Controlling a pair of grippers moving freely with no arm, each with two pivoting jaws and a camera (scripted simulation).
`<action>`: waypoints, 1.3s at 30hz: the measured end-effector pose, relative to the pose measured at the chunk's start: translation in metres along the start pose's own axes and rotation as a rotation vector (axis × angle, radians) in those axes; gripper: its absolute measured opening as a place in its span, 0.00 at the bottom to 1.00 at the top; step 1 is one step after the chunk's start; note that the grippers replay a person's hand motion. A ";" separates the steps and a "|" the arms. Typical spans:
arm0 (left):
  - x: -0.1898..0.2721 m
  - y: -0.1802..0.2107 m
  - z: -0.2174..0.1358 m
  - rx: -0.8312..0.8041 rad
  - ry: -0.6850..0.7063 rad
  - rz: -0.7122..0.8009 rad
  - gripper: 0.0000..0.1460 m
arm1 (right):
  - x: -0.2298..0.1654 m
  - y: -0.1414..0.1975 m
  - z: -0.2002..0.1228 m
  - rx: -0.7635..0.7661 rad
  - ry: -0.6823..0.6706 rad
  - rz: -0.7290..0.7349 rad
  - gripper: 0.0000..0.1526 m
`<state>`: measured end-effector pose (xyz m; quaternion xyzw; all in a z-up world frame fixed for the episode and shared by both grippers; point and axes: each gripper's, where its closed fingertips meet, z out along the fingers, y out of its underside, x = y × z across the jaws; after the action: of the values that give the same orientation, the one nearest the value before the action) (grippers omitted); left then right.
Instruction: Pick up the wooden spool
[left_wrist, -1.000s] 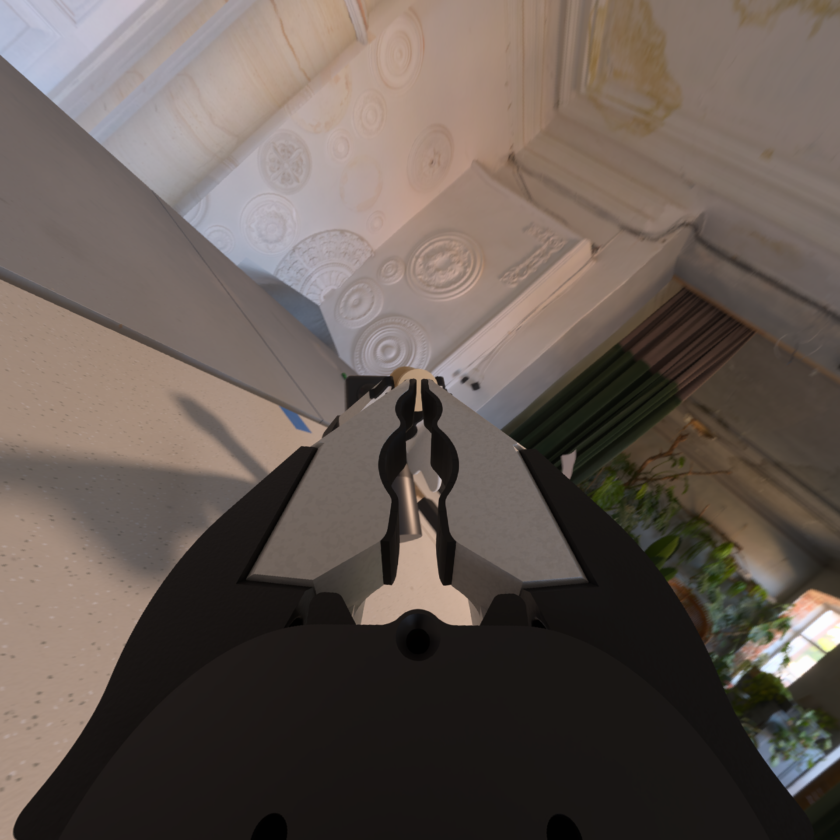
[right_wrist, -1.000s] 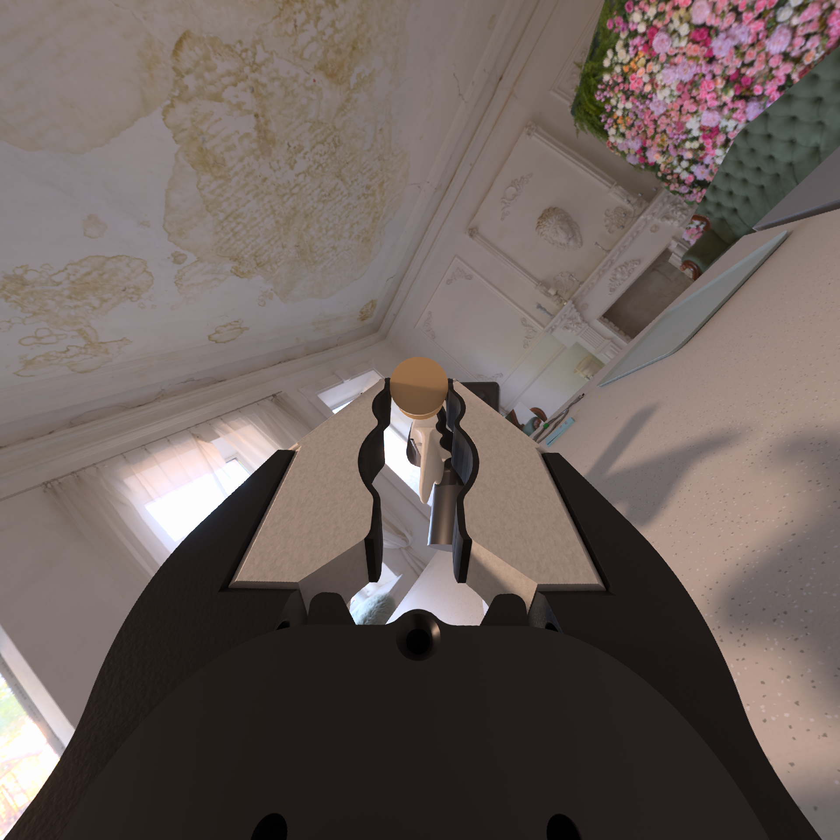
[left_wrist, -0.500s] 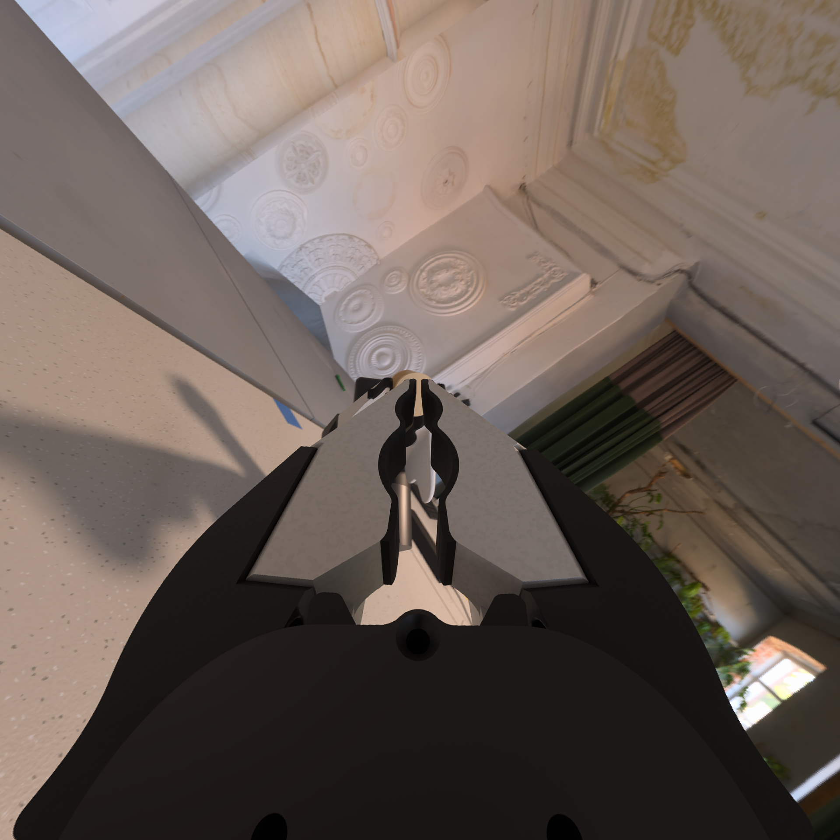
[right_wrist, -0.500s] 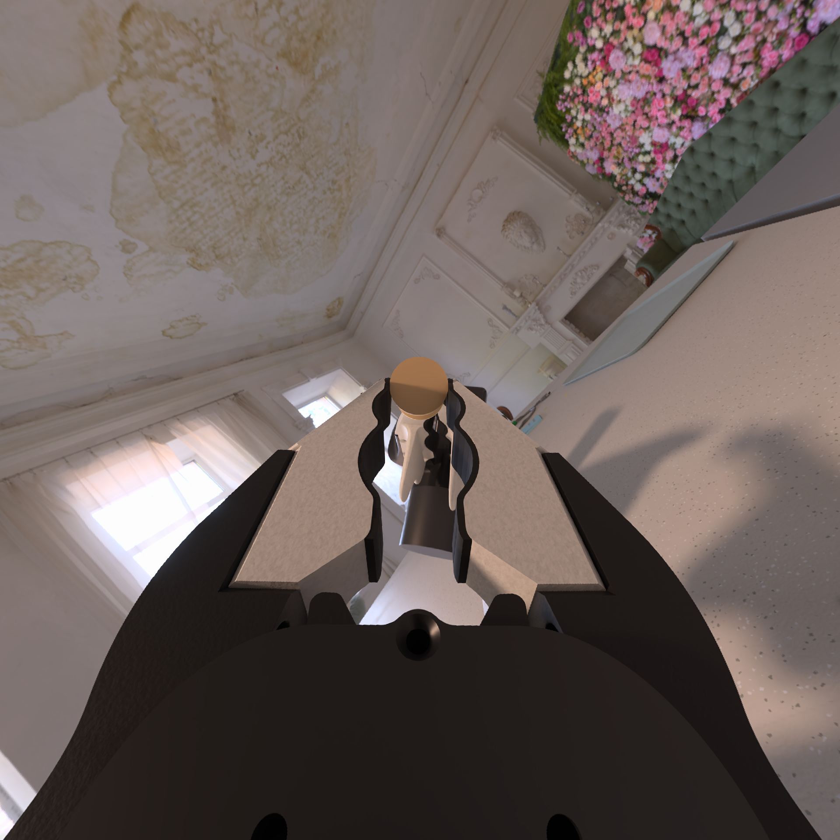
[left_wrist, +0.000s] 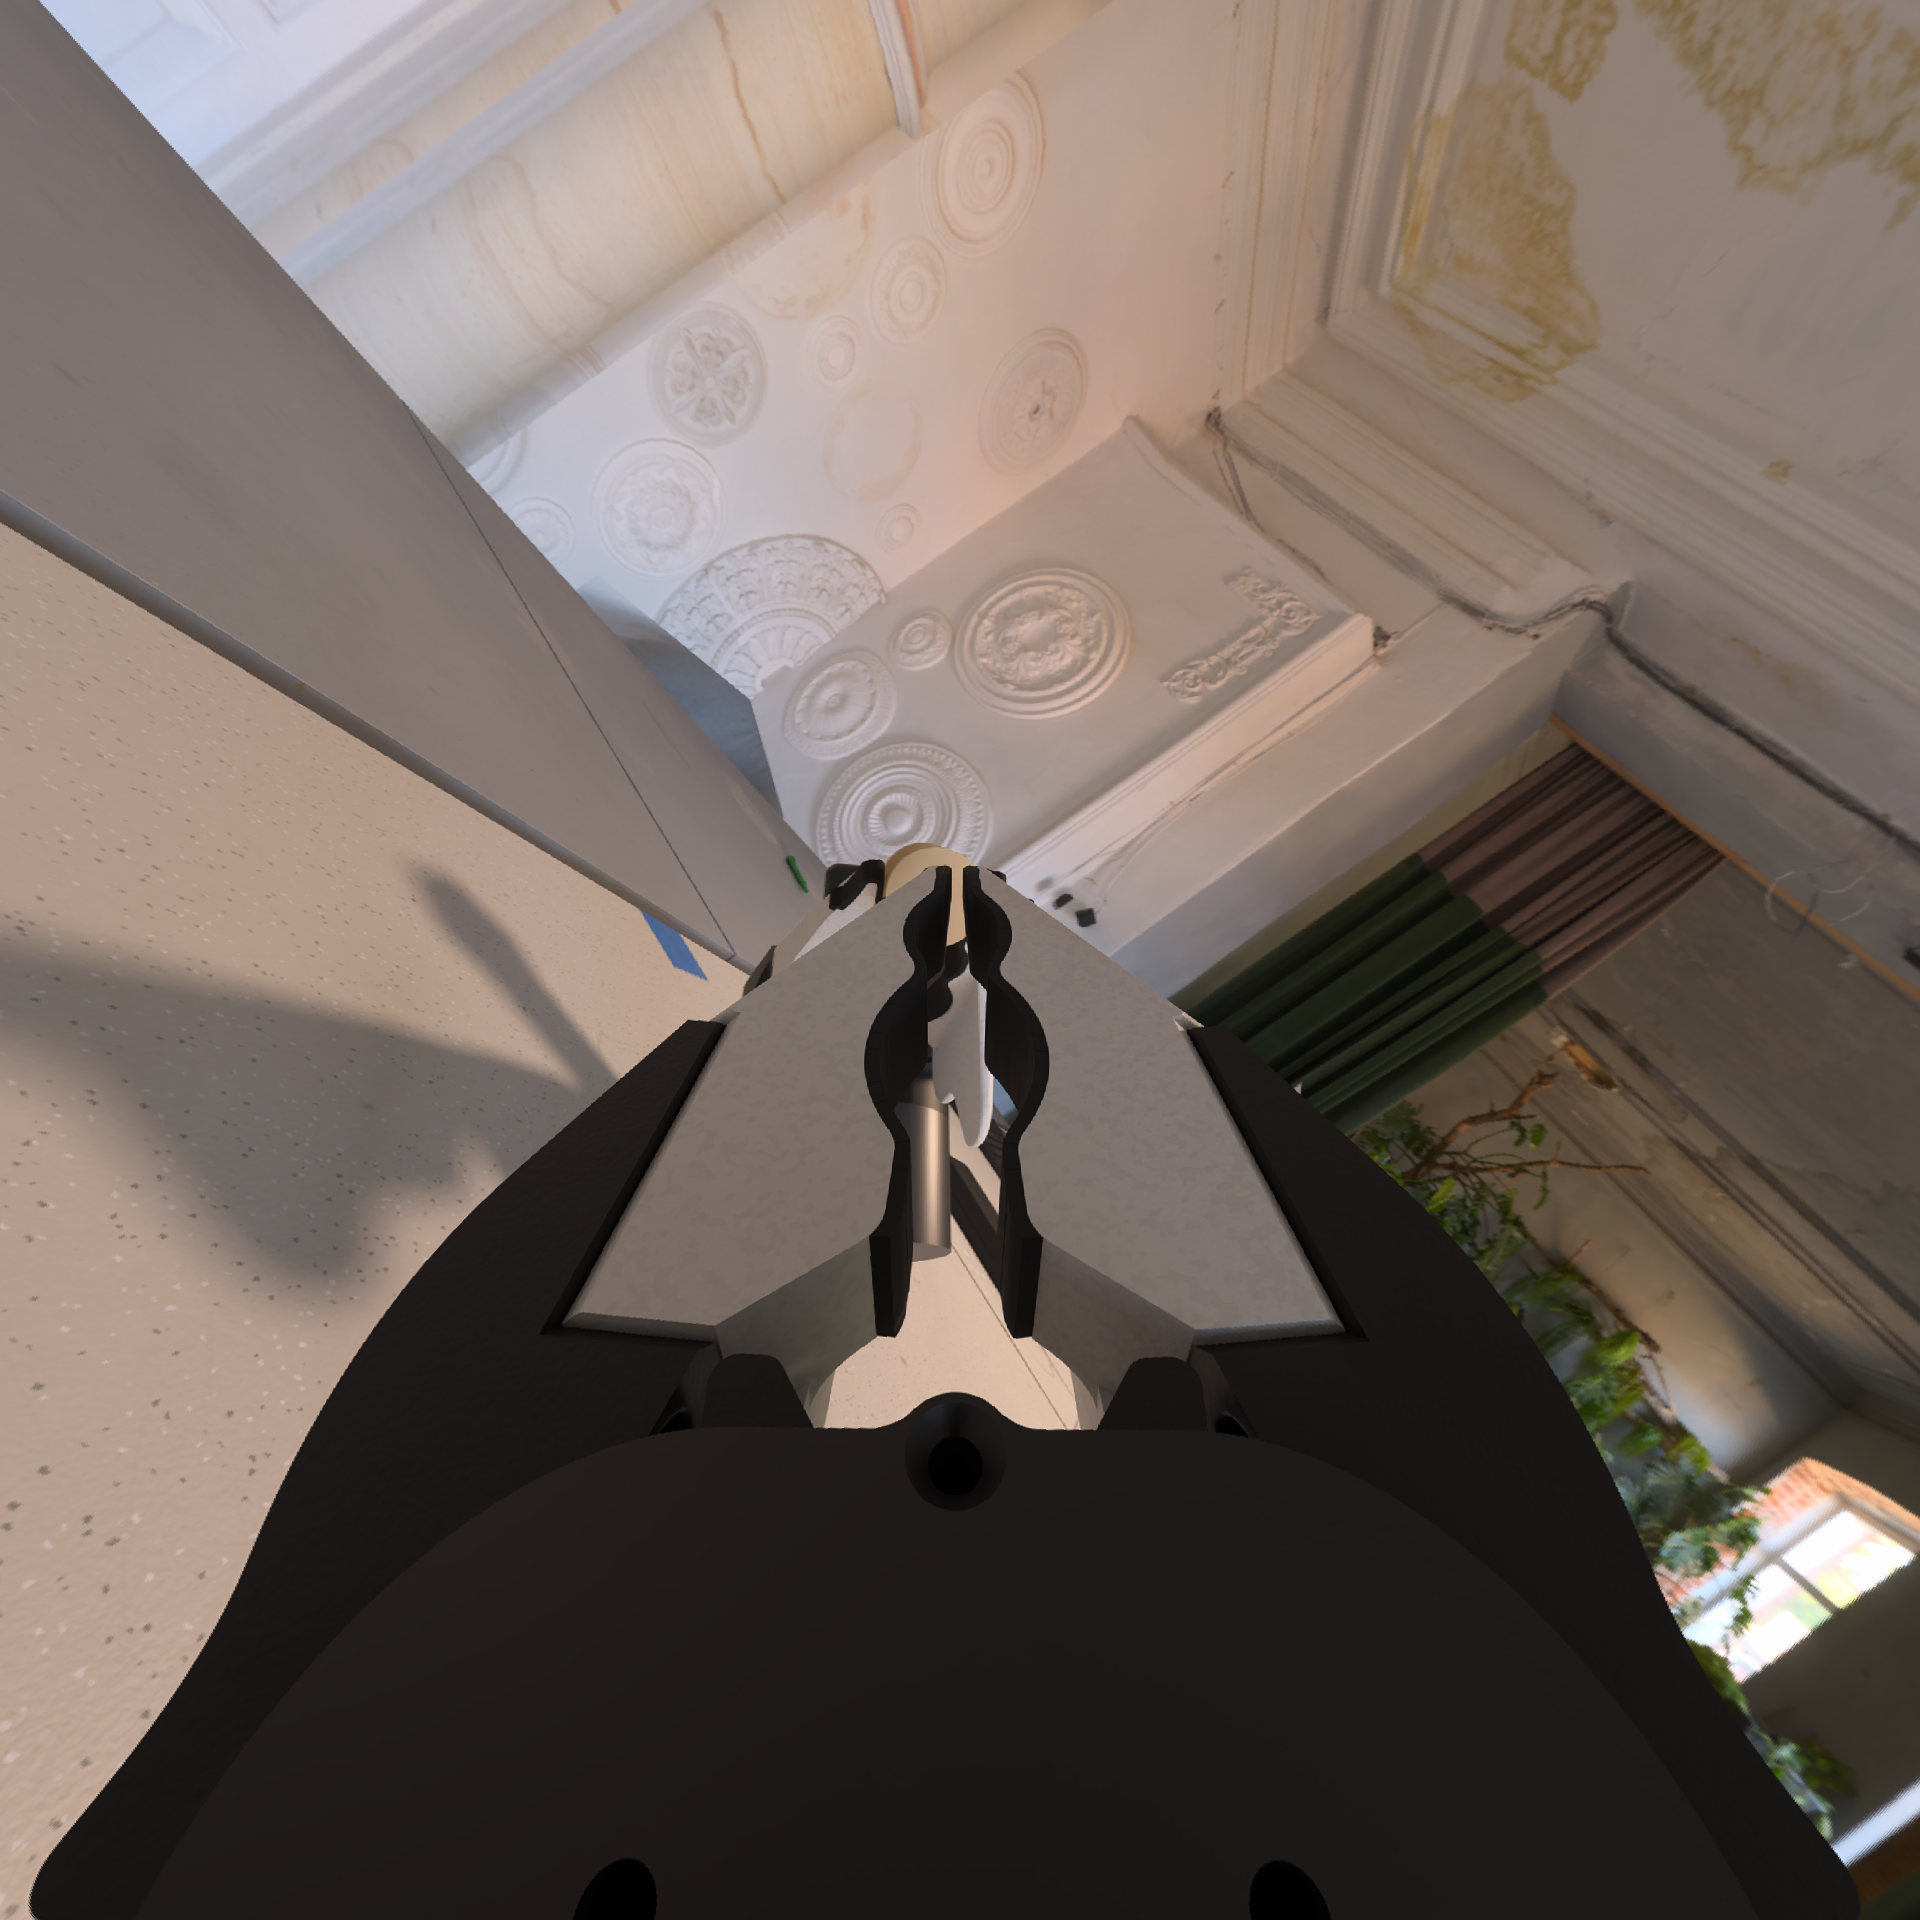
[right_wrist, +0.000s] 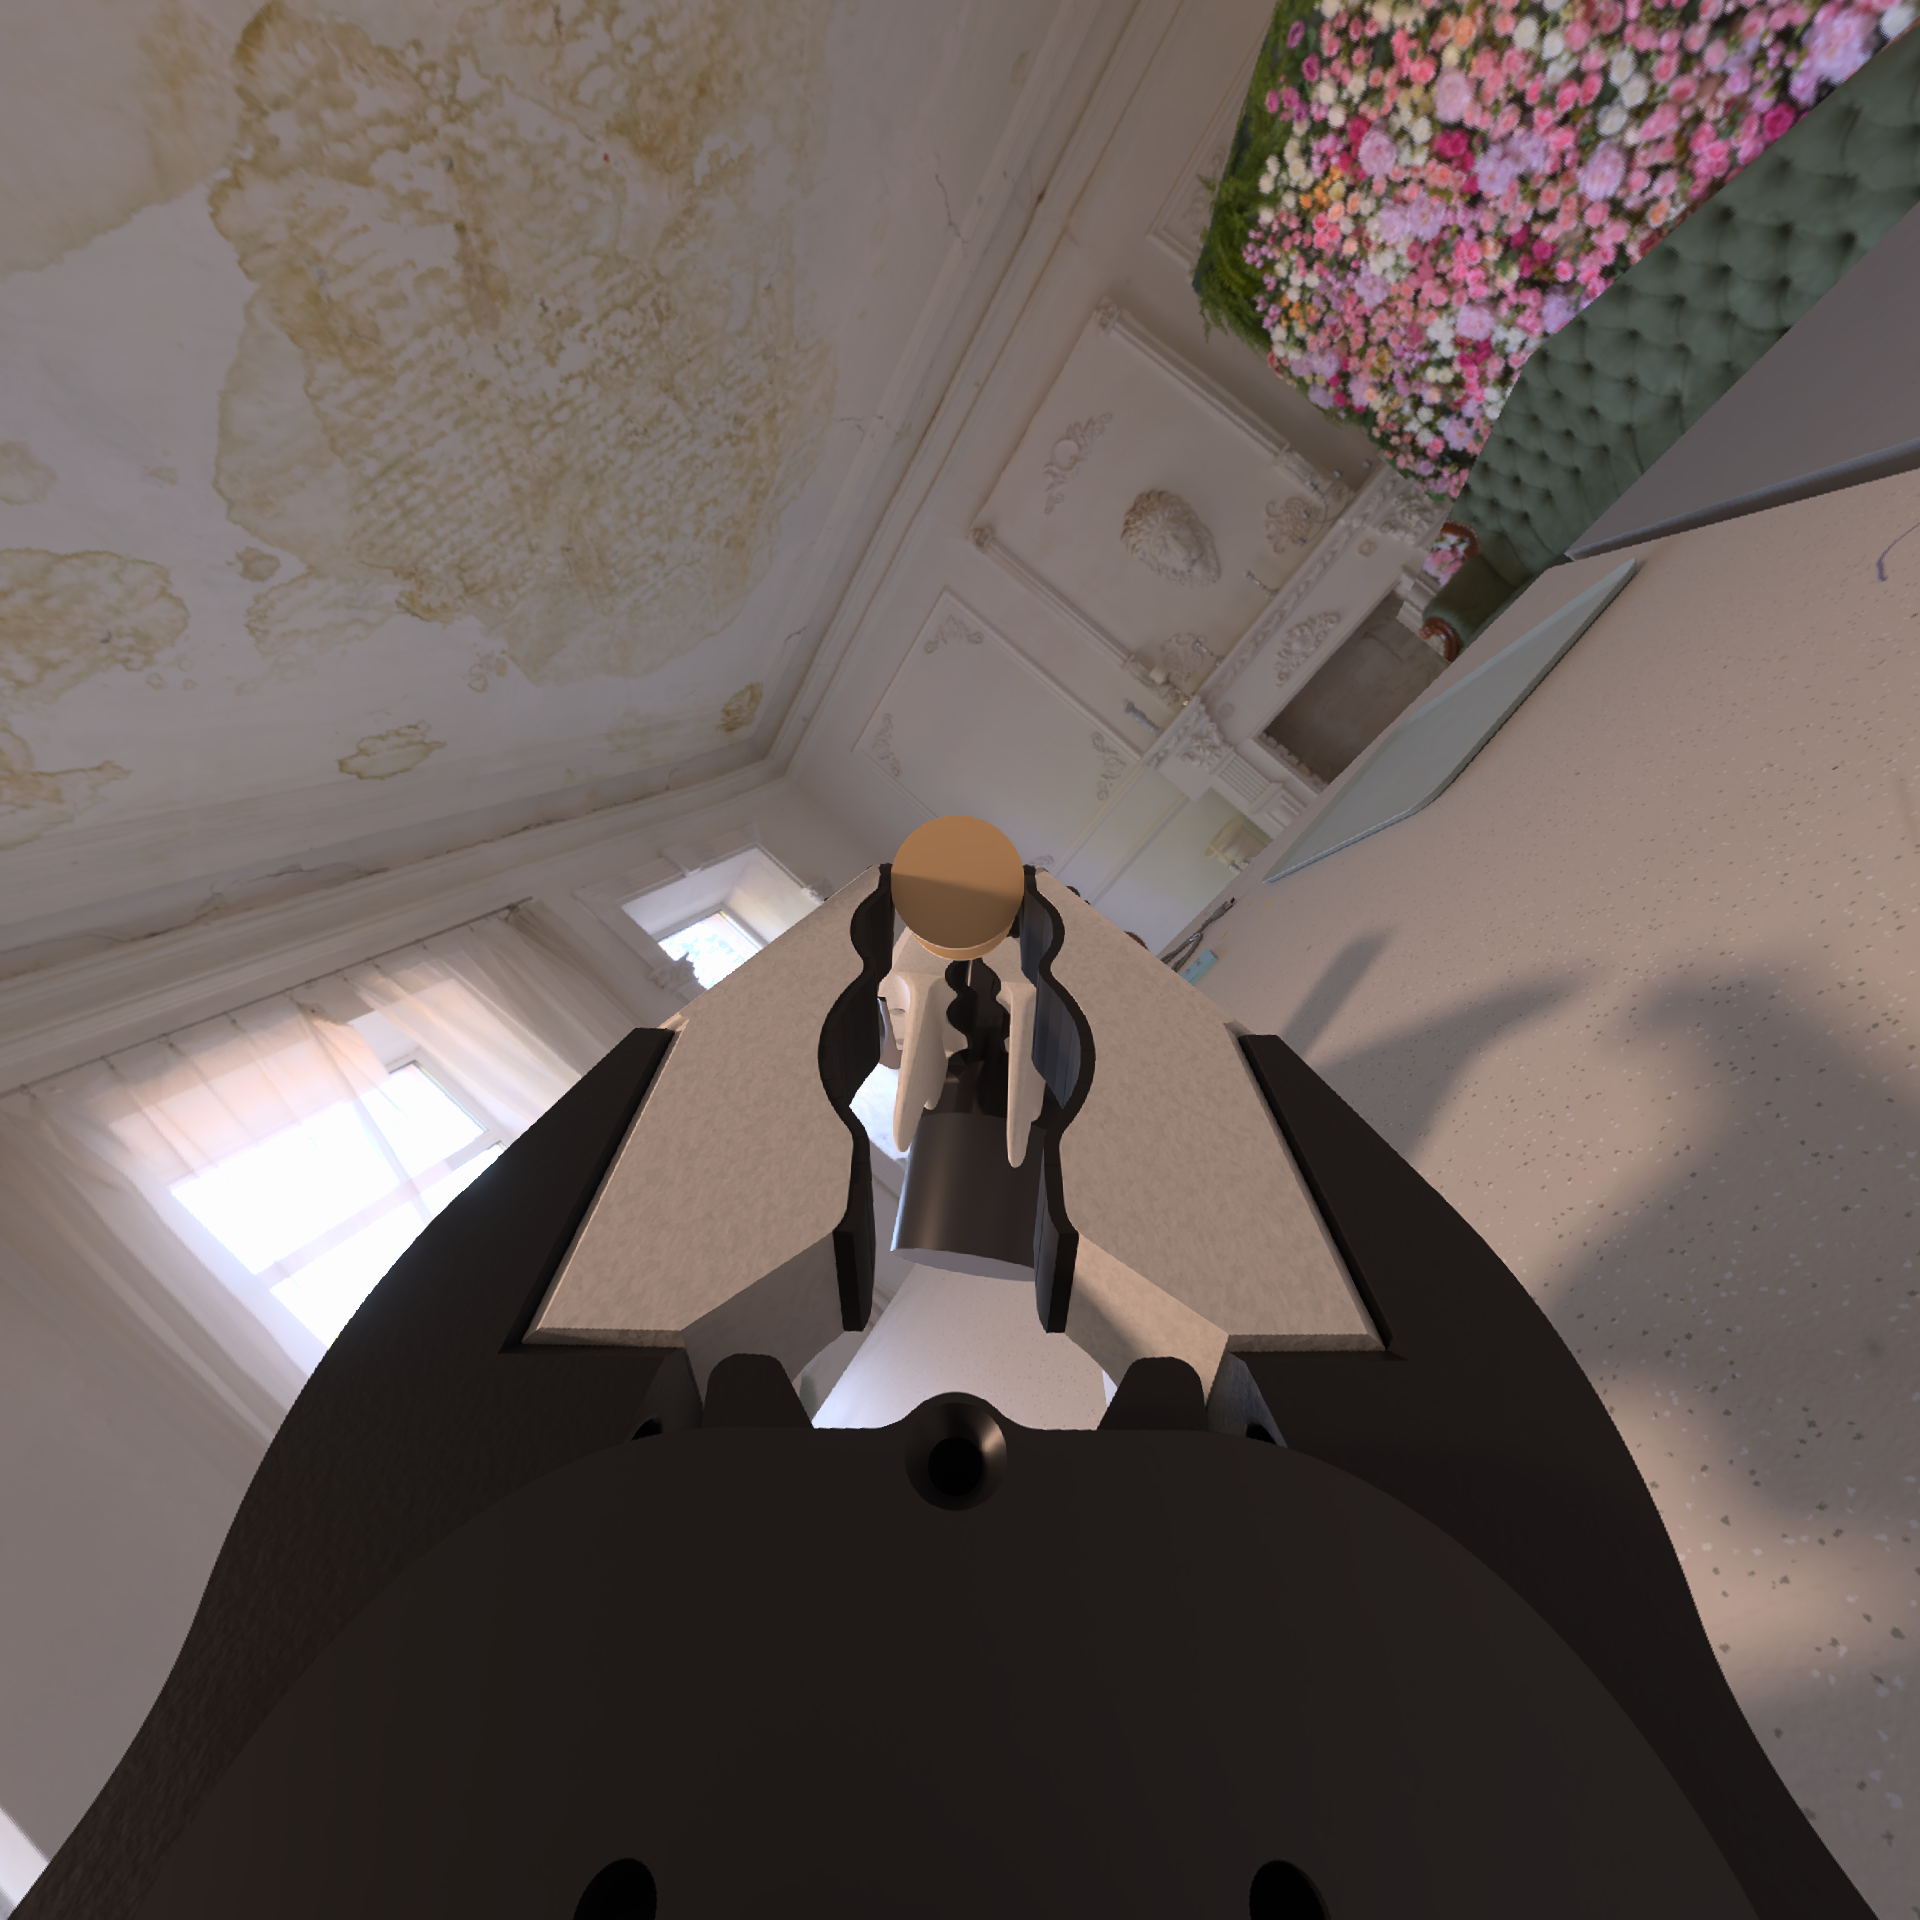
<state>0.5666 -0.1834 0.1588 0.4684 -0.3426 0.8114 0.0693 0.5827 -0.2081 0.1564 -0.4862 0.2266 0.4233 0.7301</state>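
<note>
From where I stood, the right gripper (right_wrist: 956, 909), a black body with grey, grainy finger plates and wavy black pads, had its jaws drawn in to a narrow gap. At their tips they clamped the wooden spool (right_wrist: 956, 878), whose round, tan end disc faced the right wrist camera and sat just proud of the fingertips.

The left gripper (left_wrist: 953, 883), of the same make, came at the spool from the opposite side. Its jaws were pinched almost together, with only a thin cream strip of the spool showing between the tips and the tan rim (left_wrist: 920, 860) peeking over them. So the spool hung between the two grippers, gripped by both and clear of the speckled beige tabletop (right_wrist: 1662, 1091).

Through each gap the other gripper's pale fingers (right_wrist: 914, 1049) and dark cylindrical part (right_wrist: 961, 1195) showed just beyond the spool.

The tabletop ran along the right of the right wrist view and the left of the left one, crossed by long shadows. A flat grey panel (left_wrist: 208, 364) rose at its far edge.

Farther off were a plaster wall of round rosettes (left_wrist: 1039, 644), a green and brown curtain (left_wrist: 1455, 935), a yellow-stained ceiling (right_wrist: 468, 312), a wall of pink flowers (right_wrist: 1507, 208) and a curtained window (right_wrist: 312, 1164).
</note>
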 end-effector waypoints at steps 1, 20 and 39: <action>0.000 0.000 0.000 0.001 -0.008 0.009 0.01 | -0.001 0.000 0.000 -0.004 -0.001 -0.005 0.15; 0.000 0.004 -0.001 -0.067 -0.059 0.081 0.02 | 0.001 0.001 0.001 -0.029 0.028 0.031 0.15; -0.010 0.008 0.000 -0.110 -0.086 0.067 0.08 | 0.010 0.006 0.001 -0.100 0.094 0.007 0.15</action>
<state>0.5683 -0.1872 0.1471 0.4868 -0.4048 0.7723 0.0530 0.5835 -0.2020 0.1464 -0.5408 0.2407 0.4133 0.6919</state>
